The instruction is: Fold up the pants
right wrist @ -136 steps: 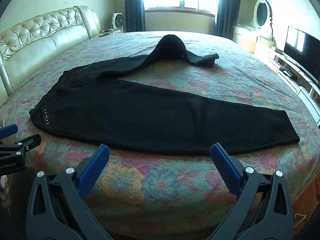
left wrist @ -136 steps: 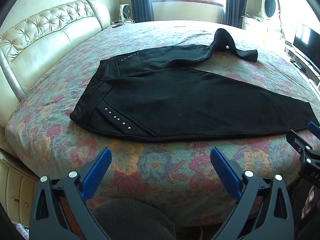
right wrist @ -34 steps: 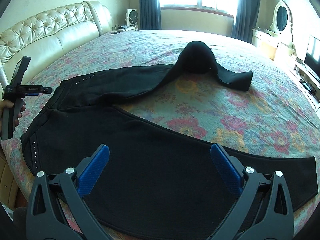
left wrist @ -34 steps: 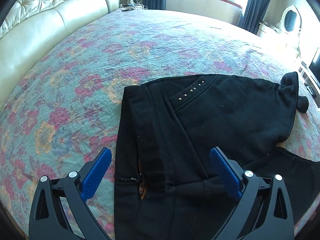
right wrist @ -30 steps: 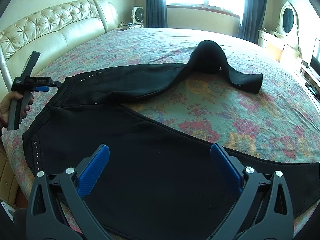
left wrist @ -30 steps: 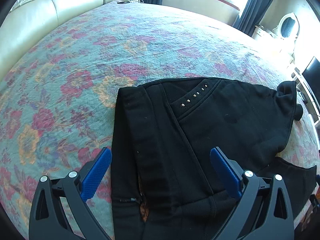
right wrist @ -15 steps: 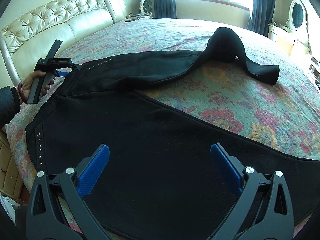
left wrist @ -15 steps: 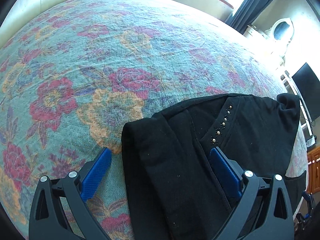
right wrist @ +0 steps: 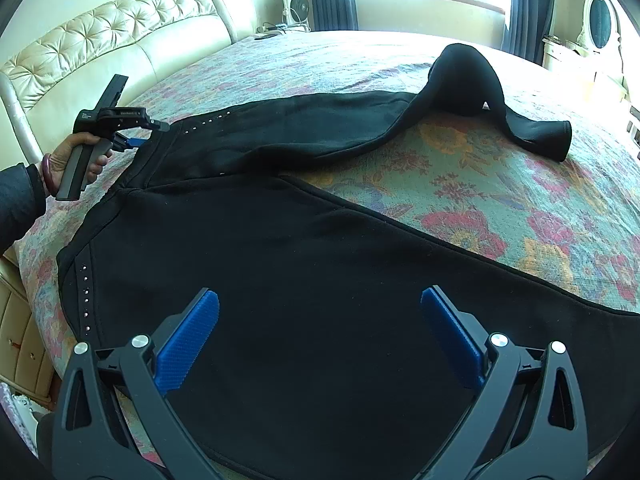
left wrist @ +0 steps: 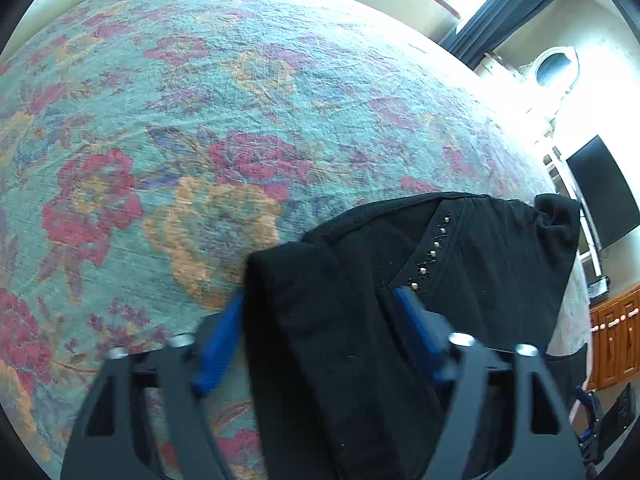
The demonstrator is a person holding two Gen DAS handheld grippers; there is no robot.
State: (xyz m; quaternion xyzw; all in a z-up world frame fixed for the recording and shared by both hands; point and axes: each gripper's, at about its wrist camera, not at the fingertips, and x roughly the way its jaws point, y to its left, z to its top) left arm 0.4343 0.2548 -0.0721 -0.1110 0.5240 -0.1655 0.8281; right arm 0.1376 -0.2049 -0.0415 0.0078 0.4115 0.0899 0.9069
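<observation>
Black pants (right wrist: 288,264) with studded pockets lie spread on the floral bed; the near leg runs right, the far leg (right wrist: 464,80) is bunched and bent at the back. My left gripper (left wrist: 320,312) straddles the far waistband corner (left wrist: 288,280), its blue pads closing in on either side of the cloth; it also shows in the right wrist view (right wrist: 148,132) at the waistband. My right gripper (right wrist: 320,320) is open and empty, hovering above the near leg's thigh.
A cream tufted headboard (right wrist: 100,40) lines the left side. The floral bedspread (left wrist: 200,120) stretches beyond the waistband. A television (left wrist: 604,192) and wooden drawers (left wrist: 612,340) stand at the right, a fan (right wrist: 298,8) and window at the back.
My left gripper has moved onto the far waistband corner and its jaws have narrowed around the cloth. My right gripper has drifted forward over the near leg, still open.
</observation>
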